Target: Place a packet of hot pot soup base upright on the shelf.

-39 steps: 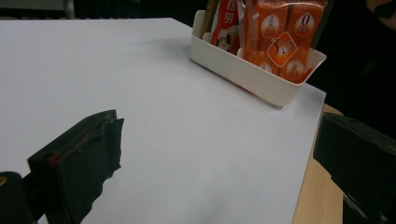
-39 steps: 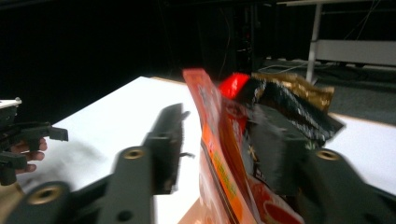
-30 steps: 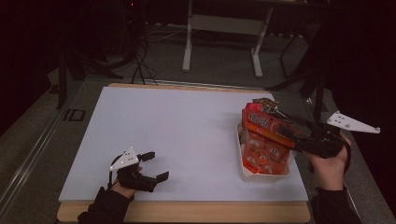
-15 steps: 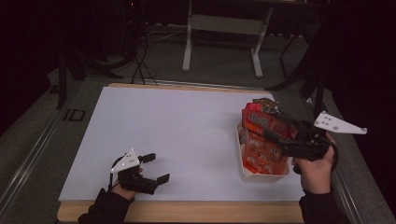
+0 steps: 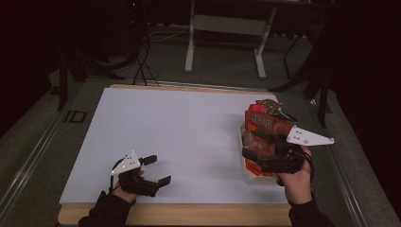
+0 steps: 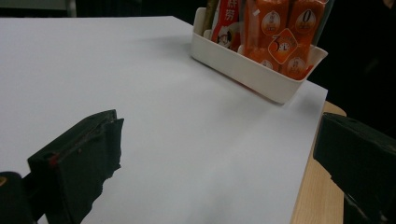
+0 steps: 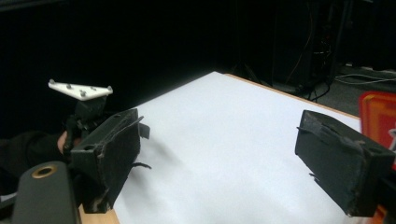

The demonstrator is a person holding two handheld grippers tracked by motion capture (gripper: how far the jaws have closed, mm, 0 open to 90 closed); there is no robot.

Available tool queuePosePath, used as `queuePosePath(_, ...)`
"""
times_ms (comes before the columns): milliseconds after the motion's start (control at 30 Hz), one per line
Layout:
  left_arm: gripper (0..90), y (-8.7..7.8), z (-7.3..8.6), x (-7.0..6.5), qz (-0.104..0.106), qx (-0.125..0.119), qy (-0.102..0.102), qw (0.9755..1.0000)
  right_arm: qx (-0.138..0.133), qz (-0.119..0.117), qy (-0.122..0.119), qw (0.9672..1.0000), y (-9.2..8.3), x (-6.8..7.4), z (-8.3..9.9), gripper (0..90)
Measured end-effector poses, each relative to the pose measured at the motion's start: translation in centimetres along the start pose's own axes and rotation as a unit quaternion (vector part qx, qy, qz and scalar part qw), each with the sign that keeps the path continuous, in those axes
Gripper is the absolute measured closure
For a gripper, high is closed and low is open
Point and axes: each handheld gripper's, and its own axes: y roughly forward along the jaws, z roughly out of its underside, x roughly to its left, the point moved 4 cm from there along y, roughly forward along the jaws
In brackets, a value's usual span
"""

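Note:
A white tray (image 5: 247,177) near the table's right edge holds several orange and red snack packets (image 5: 261,124) standing upright. My right gripper (image 5: 251,144) hovers over the tray's near end and points left across the table. Its jaws have just been opening, and in the right gripper view they (image 7: 229,161) stand open with nothing between them. My left gripper (image 5: 159,169) rests open near the front left of the table. The left gripper view has its wide, bare jaws (image 6: 219,158) aimed at the tray (image 6: 261,77) and packets (image 6: 280,32).
A white sheet (image 5: 189,132) covers the wooden table, whose wood edge (image 5: 189,213) runs along the front. The left gripper (image 7: 84,109) shows far off in the right gripper view. A red packet (image 7: 378,116) sits at that view's right edge. Dark floor, cables and a stand lie beyond the table.
My right gripper has moved left and toward the front, sinking a little, off the upright packets to the tray's near end. The left gripper has stayed put.

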Motion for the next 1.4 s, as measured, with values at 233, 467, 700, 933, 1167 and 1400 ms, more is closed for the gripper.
queuePosePath(233,1.4,-0.1,0.0,0.0,-0.001,0.000,0.001,1.0000,0.025,-0.017,-0.010,0.9995,1.7,0.4,2.1,14.0)
queuePosePath(467,1.3,-0.1,0.0,0.0,0.002,0.000,0.002,1.0000,0.057,-0.031,-0.005,0.9979,3.2,0.8,4.2,14.0)
queuePosePath(700,1.4,-0.1,0.0,0.0,0.003,-0.002,0.002,1.0000,0.085,-0.031,-0.008,0.9959,4.0,0.9,6.3,14.1)
queuePosePath(933,1.3,-0.2,-0.1,0.0,0.003,-0.004,0.002,1.0000,0.106,-0.037,-0.018,0.9935,4.2,1.2,8.3,14.1)
queuePosePath(1167,1.3,-0.2,-0.1,-0.1,0.003,-0.003,0.005,1.0000,0.128,-0.032,-0.022,0.9910,4.1,1.2,9.7,14.1)
queuePosePath(1400,1.3,-0.2,-0.1,-0.1,0.004,-0.003,0.005,1.0000,0.133,-0.029,-0.017,0.9905,3.4,0.9,10.4,14.1)
